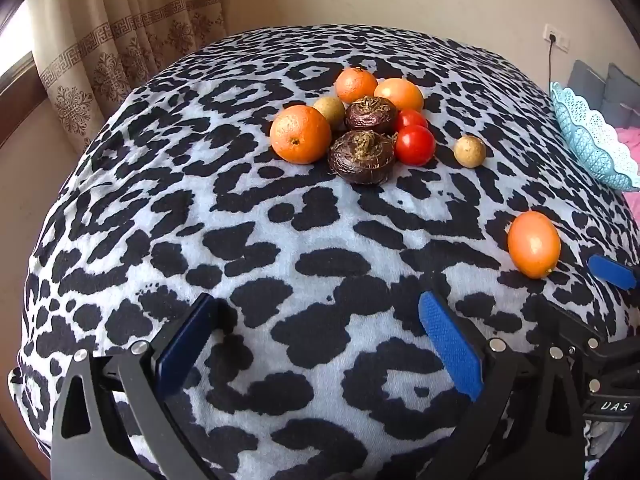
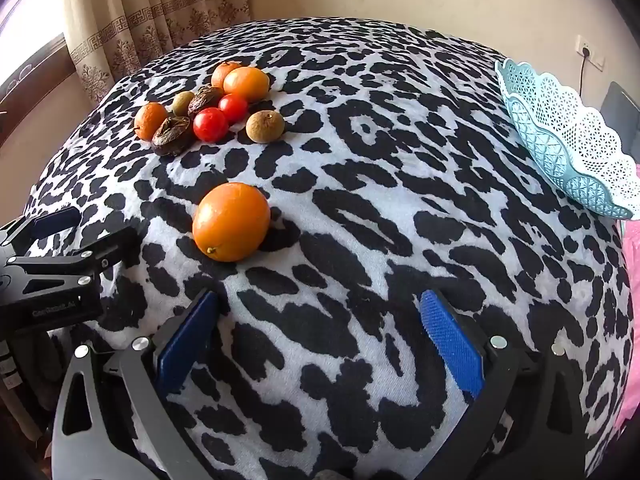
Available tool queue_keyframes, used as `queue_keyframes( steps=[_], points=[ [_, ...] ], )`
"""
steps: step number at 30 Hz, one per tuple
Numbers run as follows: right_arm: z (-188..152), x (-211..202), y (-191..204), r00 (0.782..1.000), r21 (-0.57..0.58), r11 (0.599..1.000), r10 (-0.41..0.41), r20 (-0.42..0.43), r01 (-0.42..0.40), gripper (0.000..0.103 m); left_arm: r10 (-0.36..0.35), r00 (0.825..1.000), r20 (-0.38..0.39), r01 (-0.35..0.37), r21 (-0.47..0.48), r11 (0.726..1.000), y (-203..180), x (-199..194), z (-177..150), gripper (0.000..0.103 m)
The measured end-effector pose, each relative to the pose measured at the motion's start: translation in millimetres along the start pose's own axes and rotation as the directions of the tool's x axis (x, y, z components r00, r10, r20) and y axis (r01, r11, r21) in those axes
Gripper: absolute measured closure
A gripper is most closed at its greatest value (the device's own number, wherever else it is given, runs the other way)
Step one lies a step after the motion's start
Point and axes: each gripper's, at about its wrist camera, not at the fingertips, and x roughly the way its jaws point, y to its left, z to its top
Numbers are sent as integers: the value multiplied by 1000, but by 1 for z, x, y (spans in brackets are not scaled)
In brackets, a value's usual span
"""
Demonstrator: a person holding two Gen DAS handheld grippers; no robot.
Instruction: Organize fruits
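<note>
Fruit pile [image 1: 356, 128] sits far-left on leopard cloth [image 1: 240, 240]; lone orange [image 2: 231, 222] lies apart, nearer, w/ a small brown fruit [image 2: 265, 126] just beside pile. Blue basket [image 2: 560, 140] at right edge. Left gripper [image 1: 316, 344] & right gripper [image 2: 320, 344]: jaws spread wide, nothing between.

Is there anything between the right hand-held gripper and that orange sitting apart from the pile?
Nothing visible. The right hand-held gripper is open, and only bare patterned cloth lies between it and the lone orange. The other fruit sits farther back.
</note>
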Motion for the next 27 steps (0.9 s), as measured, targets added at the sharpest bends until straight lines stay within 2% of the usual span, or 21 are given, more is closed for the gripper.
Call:
queue_keyframes(
  steps=[1,27],
  points=[
    [0,0,0,1000,1,1000,1,-2,-1,2,-28,1000,1,28,0,1000,1,0,-1,5],
    [1,1,0,1000,1,1000,1,-4,-1,2,-21,1000,5,21,6,1000,-2,-5,-1,5]
  ],
)
